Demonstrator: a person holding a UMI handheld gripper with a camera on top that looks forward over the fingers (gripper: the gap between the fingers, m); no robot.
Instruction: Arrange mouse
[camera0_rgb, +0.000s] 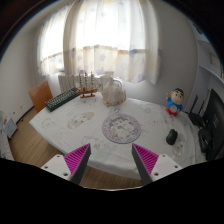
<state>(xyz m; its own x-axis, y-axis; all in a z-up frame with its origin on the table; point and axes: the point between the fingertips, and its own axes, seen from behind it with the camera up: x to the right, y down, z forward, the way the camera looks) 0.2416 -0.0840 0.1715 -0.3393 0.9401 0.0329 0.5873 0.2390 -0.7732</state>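
A small dark mouse lies on the white patterned tablecloth, toward the table's right end. A round patterned mat lies in the middle of the table. My gripper is open and empty, its pink pads spread wide above the table's near edge. The mouse is ahead and well to the right of the right finger. The mat is straight ahead beyond the fingers.
A blue and white toy figure stands at the table's far right. A wooden rack and a rounded pale object stand at the far edge before curtained windows. Dark equipment stands at the right. Wooden floor shows at the left.
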